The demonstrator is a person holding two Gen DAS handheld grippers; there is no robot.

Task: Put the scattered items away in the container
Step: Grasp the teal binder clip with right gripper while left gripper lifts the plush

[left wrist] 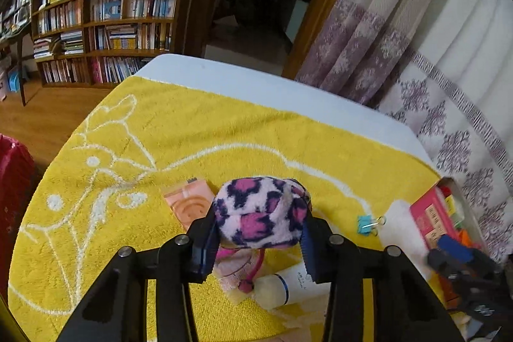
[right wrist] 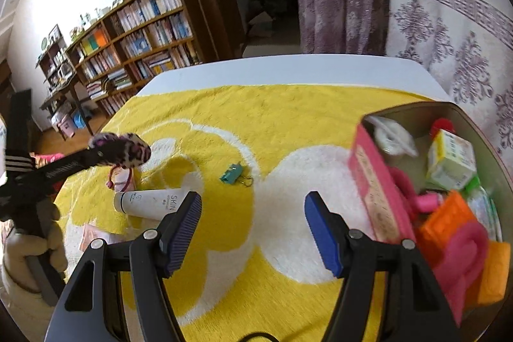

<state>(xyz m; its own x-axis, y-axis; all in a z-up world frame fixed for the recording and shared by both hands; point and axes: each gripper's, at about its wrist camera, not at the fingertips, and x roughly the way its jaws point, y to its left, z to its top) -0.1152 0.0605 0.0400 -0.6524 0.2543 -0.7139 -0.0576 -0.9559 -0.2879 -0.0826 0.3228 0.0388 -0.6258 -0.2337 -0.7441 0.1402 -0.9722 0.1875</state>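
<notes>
Leopard-print plush pouch [left wrist: 261,212] clamped in left gripper [left wrist: 256,246], container [right wrist: 474,117] off to its right; right gripper [right wrist: 253,229] open & empty, nearer container.

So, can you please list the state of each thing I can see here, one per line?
left gripper: shut on the leopard-print plush, lifted off the towel
leopard-print plush: held, squeezed between the fingers
right gripper: open, empty
white tube: lying on the towel, capped
binder clip: lying loose on the towel
container: open, already holding several items
</notes>
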